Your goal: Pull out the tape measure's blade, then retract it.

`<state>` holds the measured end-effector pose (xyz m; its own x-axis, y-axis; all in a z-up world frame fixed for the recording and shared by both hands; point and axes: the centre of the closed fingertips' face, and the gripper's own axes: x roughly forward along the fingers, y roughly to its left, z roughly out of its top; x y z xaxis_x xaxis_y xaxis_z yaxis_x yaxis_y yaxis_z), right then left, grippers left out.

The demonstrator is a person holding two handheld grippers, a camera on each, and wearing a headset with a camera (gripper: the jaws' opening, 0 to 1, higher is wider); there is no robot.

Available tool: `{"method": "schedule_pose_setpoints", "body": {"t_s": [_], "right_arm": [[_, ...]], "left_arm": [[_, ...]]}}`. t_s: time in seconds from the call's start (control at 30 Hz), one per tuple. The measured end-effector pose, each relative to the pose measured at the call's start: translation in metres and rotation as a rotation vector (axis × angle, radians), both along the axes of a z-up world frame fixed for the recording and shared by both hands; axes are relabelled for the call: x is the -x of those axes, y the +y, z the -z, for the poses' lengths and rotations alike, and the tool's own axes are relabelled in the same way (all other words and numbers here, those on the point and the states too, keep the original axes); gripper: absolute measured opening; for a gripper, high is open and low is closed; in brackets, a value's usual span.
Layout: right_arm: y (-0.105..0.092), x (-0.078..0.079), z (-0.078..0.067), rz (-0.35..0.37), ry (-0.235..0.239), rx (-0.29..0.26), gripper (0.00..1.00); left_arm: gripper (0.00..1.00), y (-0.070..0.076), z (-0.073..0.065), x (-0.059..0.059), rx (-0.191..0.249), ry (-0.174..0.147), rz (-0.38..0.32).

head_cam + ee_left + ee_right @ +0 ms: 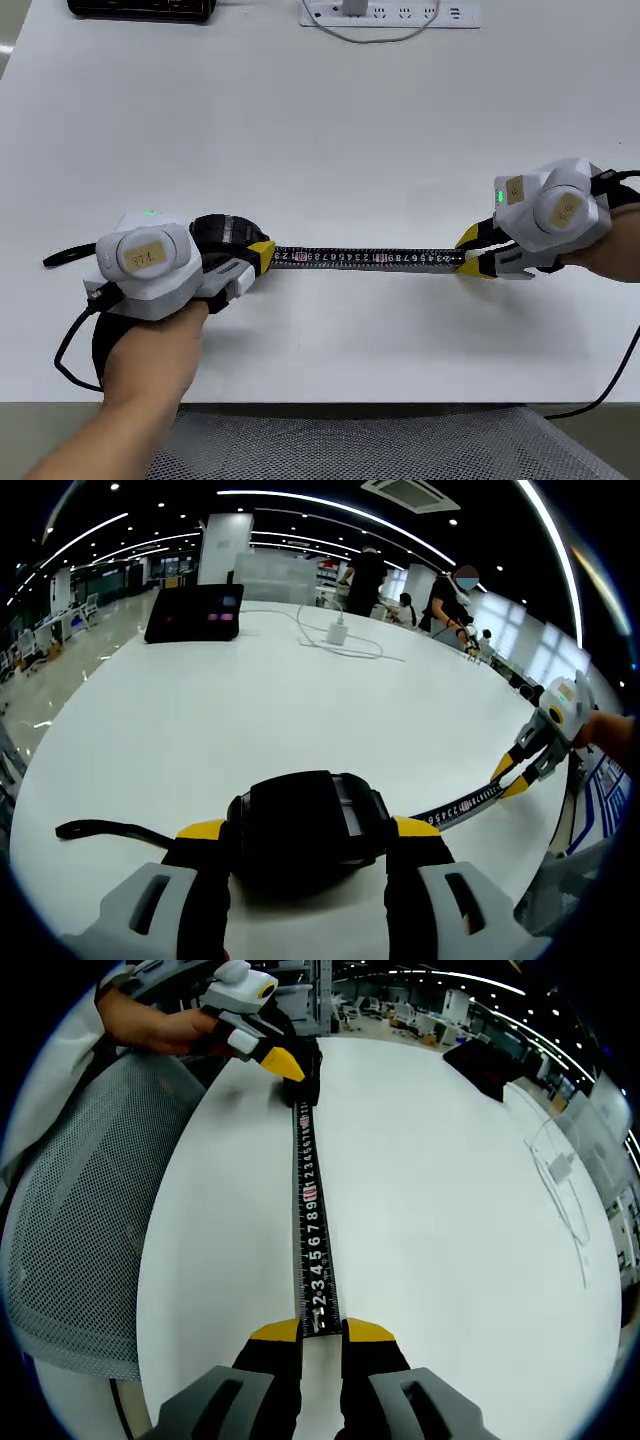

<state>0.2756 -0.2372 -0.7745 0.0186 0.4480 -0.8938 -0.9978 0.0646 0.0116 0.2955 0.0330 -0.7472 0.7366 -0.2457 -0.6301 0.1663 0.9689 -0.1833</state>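
The tape measure case (pixel 305 825) looks matt black plastic, the blade (pixel 365 258) smooth and dark, the table (pixel 300 150) smooth white.

a power strip (pixel 420 14) and black device (pixel 140 8) on the white table (pixel 300 150).

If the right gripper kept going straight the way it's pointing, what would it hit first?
The right gripper, shut on the blade, points along it; straight on, it would likely meet the tape measure case in the left gripper first.
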Motion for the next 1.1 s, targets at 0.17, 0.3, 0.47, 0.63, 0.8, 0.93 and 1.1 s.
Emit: {"method": "schedule_pose_setpoints", "body": {"t_s": [0.17, 0.3, 0.47, 0.63, 0.8, 0.93, 1.1], "right_arm": [[-0.001, 0.000, 0.000, 0.006, 0.008, -0.003, 0.10], [-0.001, 0.000, 0.000, 0.004, 0.006, -0.004, 0.10], [-0.001, 0.000, 0.000, 0.001, 0.004, -0.003, 0.10], [0.001, -0.001, -0.001, 0.008, 0.006, -0.007, 0.10], [0.005, -0.002, -0.002, 0.000, 0.006, -0.009, 0.10], [0.009, -0.002, -0.002, -0.003, 0.009, -0.012, 0.10], [0.013, -0.002, -0.002, -0.006, 0.009, -0.020, 0.10]], "left_arm": [[0.56, 0.000, 0.000, 0.000, -0.003, 0.008, 0.005], [0.56, 0.000, 0.000, 0.000, -0.003, 0.012, 0.009], [0.56, 0.000, 0.000, 0.000, -0.002, 0.010, 0.009], [0.56, 0.000, 0.000, 0.000, 0.005, 0.011, 0.010], [0.56, 0.000, 0.001, 0.001, 0.009, 0.011, 0.010], [0.56, 0.000, 0.001, 0.001, 0.013, 0.011, 0.010], [0.56, 0.001, 0.001, 0.001, 0.023, 0.013, 0.011]]}}
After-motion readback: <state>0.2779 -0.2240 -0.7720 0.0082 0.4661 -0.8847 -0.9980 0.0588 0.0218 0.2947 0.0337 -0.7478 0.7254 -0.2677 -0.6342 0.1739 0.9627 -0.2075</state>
